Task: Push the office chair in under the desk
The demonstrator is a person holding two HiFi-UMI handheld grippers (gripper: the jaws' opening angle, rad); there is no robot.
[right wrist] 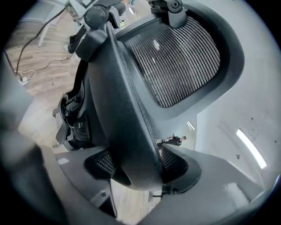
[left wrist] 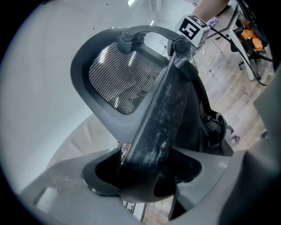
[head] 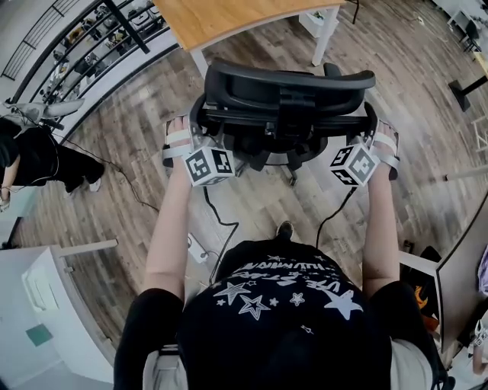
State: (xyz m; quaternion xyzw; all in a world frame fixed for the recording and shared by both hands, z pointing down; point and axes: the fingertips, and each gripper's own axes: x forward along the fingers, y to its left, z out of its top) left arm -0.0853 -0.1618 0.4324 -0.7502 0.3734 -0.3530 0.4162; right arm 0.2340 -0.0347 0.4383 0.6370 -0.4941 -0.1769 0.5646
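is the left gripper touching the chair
Touching. The left gripper view shows the left gripper clamped on the chair frame, both jaws against it.

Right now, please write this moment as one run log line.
left claw: shut on office chair | right claw: shut on office chair | desk: ahead, chair back outside its edge

desk (head: 221,19): cut by top edge | chair (head: 282,95): seat hidden under its back | bystander (head: 42,160): cut by left edge

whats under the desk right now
White legs and wood floor show beneath the desk; its top covers the rest. The office chair's backrest hides whether the seat is under.
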